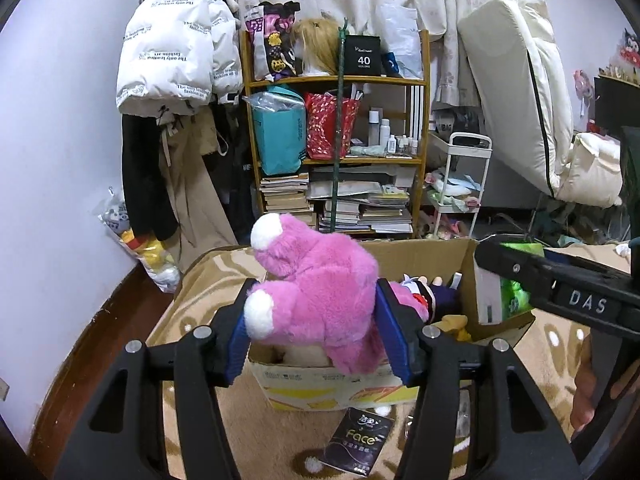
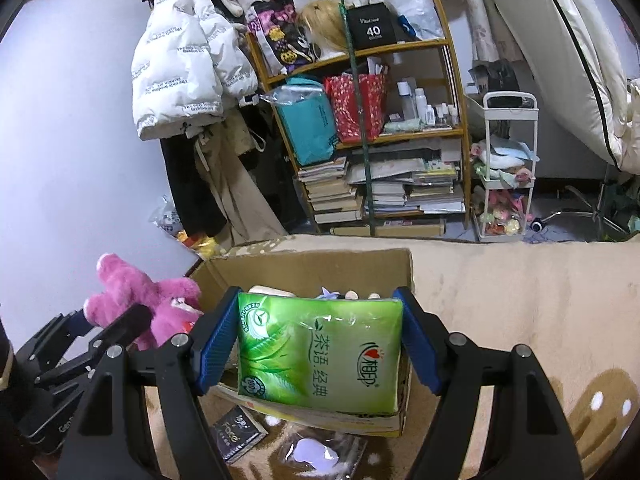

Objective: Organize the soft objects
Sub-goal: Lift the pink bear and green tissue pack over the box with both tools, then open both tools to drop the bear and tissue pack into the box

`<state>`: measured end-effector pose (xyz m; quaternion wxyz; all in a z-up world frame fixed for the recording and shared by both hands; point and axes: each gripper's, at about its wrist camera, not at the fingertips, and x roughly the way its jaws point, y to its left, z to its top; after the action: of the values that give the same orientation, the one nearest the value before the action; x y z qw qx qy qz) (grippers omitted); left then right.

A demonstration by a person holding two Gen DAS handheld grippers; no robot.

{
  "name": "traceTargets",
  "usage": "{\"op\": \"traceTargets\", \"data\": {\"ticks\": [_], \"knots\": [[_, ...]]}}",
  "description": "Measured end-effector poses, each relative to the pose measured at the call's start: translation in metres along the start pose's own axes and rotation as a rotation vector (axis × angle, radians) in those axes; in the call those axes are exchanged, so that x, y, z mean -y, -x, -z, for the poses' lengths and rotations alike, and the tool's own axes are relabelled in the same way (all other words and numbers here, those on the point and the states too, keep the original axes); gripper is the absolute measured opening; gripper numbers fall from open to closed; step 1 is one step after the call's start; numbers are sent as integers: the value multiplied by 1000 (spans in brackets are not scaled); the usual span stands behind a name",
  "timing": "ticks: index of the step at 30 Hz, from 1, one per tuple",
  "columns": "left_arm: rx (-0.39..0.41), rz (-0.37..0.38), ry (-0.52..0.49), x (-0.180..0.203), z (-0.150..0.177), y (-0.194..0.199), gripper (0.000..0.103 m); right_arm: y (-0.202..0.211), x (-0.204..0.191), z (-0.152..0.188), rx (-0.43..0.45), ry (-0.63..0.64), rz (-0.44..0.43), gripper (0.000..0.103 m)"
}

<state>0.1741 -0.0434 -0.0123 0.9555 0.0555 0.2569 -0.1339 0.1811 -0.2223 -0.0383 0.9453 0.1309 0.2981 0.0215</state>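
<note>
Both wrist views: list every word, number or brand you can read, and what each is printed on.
"40" and "COLORS": black box on the shelf's top tier.
"The only leading fashion": repeated on the white puffer jacket, seen upside down.
"Face": dark packet on the rug.
"DAS": right tool body.
"茶语.经典" and "100%": green tissue pack in the right tool.
Book spines, bottle labels and box print: too small or blurred.

A wooden shelf (image 1: pixel 336 80) is standing against the curtain, holding stacked books (image 1: pixel 340 204) and gift bags. A white puffer jacket (image 1: pixel 168 52) is hanging left; a white cart (image 2: pixel 506 168) is standing right.
</note>
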Motion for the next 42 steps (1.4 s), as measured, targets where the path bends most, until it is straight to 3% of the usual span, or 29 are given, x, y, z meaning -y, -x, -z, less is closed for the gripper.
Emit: {"op": "traceTargets", "data": {"ticks": [5,10,15,19,23,36,39,42], "knots": [[4,47,25,-1,-1,0,56,-4,4,5,-15,-23,-3,79],[12,35,31,0,-1,-2,56,-6,7,6,-20,-42,-5,79],[-37,110,114,-6,-2,-8,57,-11,12,7,-28,-63,-13,79],[-40,101,84,-2,-3,-10,60,-14,17,7,-36,-85,-19,80],[-65,143,95,-1,-1,-13,64,-18,20,8,-48,-107,-29,80],[-86,-3,24,-2,9,-14,77,-20,17,9,-70,-100,-43,82],[-96,-17,20,-4,9,-10,78,-12,17,7,-55,-92,-35,91],[-97,-50,5,-6,9,-3,81,-4,17,7,-43,-83,-26,91]]}}
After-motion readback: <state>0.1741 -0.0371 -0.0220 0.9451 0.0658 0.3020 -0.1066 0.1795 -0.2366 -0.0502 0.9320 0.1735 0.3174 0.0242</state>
